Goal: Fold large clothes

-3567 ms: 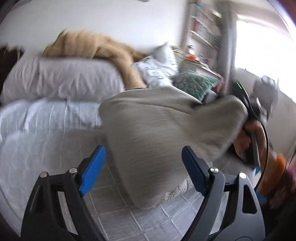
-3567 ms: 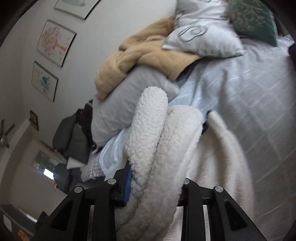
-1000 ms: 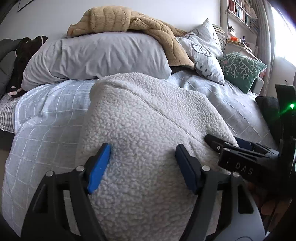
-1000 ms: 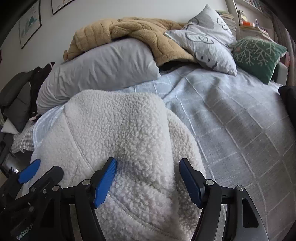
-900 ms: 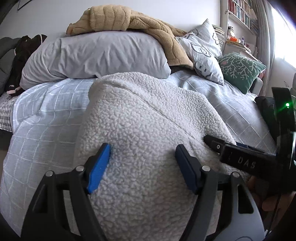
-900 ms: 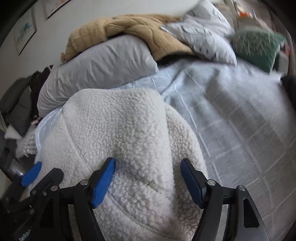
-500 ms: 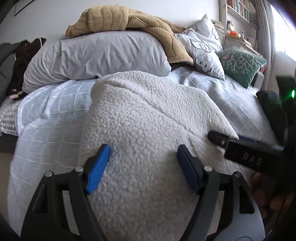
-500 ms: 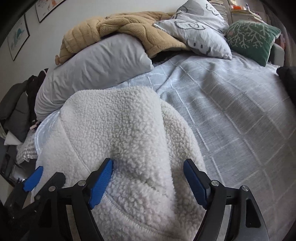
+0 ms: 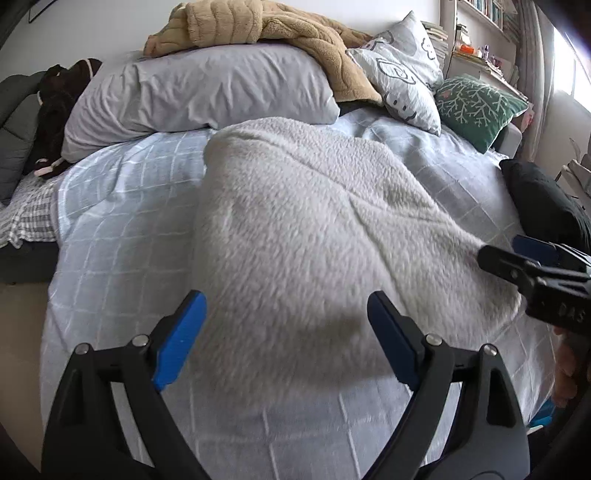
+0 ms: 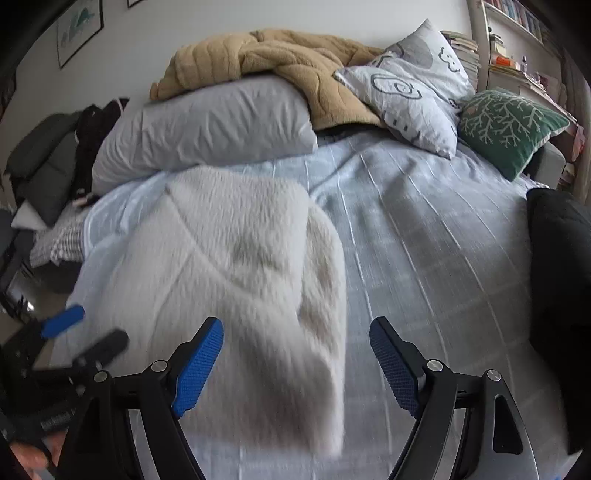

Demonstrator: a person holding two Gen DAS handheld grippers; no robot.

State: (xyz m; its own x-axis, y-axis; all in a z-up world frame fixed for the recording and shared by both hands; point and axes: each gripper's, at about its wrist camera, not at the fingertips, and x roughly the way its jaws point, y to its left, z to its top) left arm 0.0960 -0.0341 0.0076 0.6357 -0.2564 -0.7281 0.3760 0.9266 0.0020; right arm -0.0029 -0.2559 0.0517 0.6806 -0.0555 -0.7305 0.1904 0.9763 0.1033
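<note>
Two tongs hover above the bed, both released and holding nothing. The left tongs (image 9: 284, 339) hang over the near edge of the white fleece garment (image 9: 306, 236), blue pads spread wide, clear of the fabric. The right tongs (image 10: 295, 365) are likewise spread, their left pad over the fleece's near right corner, their right pad over bare bed cover. The fleece lies folded in a thick rectangle on the grey checked bed cover (image 10: 424, 229), towards the left half of the bed in the right wrist view. From the fleece, a grey pillow (image 9: 199, 92) sits at 11 o'clock with a tan blanket (image 9: 266, 26) heaped on top; a patterned white pillow (image 10: 410, 85) lies at 1 o'clock and a green cushion (image 10: 509, 125) at 2 o'clock. A black item (image 10: 557, 258) rests at 3 o'clock, at the bed's right edge.
</note>
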